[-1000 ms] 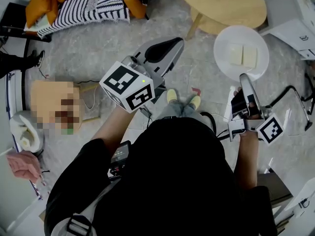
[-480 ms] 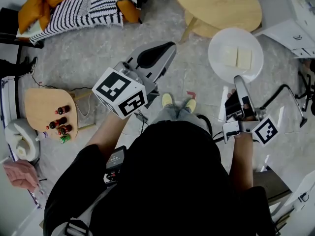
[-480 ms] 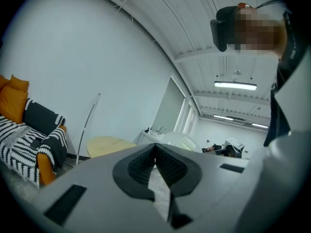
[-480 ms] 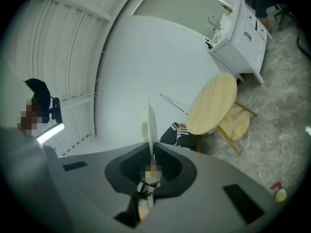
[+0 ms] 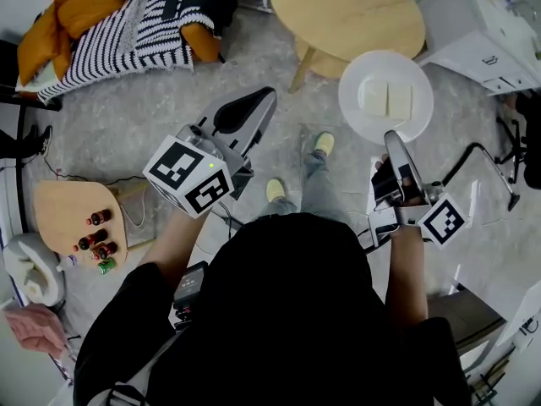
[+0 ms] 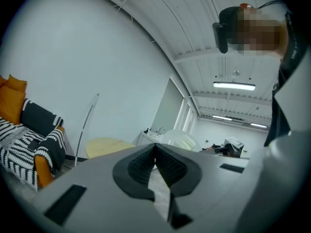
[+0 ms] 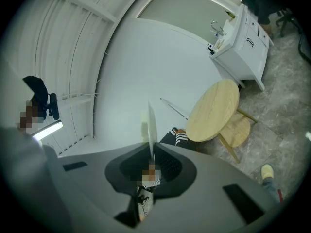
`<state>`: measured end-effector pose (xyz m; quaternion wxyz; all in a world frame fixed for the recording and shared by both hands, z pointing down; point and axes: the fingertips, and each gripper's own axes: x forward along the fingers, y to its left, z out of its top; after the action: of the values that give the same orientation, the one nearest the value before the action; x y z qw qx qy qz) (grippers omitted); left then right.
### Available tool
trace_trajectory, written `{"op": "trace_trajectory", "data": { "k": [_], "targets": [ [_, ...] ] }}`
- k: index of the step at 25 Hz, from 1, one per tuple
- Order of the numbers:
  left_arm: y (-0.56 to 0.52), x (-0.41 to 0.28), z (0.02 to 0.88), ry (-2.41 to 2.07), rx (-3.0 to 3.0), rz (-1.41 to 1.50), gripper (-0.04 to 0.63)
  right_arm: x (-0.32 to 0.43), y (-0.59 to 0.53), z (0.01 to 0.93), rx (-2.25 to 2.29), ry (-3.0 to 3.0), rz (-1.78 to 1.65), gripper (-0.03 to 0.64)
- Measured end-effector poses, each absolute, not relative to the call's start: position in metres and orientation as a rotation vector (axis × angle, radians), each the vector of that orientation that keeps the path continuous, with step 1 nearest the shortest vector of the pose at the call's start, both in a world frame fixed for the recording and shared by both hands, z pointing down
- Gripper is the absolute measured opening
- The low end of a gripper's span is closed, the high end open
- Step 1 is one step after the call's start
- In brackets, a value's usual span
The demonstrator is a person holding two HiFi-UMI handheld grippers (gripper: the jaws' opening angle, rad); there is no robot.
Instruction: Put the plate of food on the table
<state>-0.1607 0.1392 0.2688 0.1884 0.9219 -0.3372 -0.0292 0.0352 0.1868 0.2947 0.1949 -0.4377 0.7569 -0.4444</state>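
**Plate gripped, not yet on the worktop**

You have the plate (image 5: 359, 121) clamped by its near rim in your right tool (image 5: 392, 139). The right gripper view shows that rim edge-on, pinched between the pads. The two pale square pieces of food (image 5: 387, 100) lie side by side in the middle of the plate, which looks level.

From above, the plate hangs on your side of the round wooden worktop (image 5: 347, 11), toward its right-hand end. Its far rim overlaps the worktop's near edge in the head view. I judge it to be in the air and short of the top, not resting on it.

Your left tool (image 5: 264, 100) is clenched on nothing, with its jaws together. It sits on your side of the worktop, off its left-hand end and well apart from the plate.

So the pick-up is done and the carry looks mostly done. You have yet to bring the plate over the worktop, lower it until it sits flat, release the rim and draw the tool back. With only one rim held, keep the plate level as you go, or the food may slide.
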Motion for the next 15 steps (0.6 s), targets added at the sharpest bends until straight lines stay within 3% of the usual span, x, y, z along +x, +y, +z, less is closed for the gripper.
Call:
{"op": "trace_trajectory", "data": {
  "k": [9, 15],
  "targets": [
    [0.137, -0.15, 0.258, -0.954, 2.666, -0.073, 0.008, 0.039, 0.179, 0.293, -1.184, 2.14, -1.182, 0.025],
    [0.05, -0.112, 0.269, -0.919, 2.645, -0.027, 0.008, 0.072, 0.095, 0.306, -1.188, 2.114, -1.219, 0.025]
  ]
}}
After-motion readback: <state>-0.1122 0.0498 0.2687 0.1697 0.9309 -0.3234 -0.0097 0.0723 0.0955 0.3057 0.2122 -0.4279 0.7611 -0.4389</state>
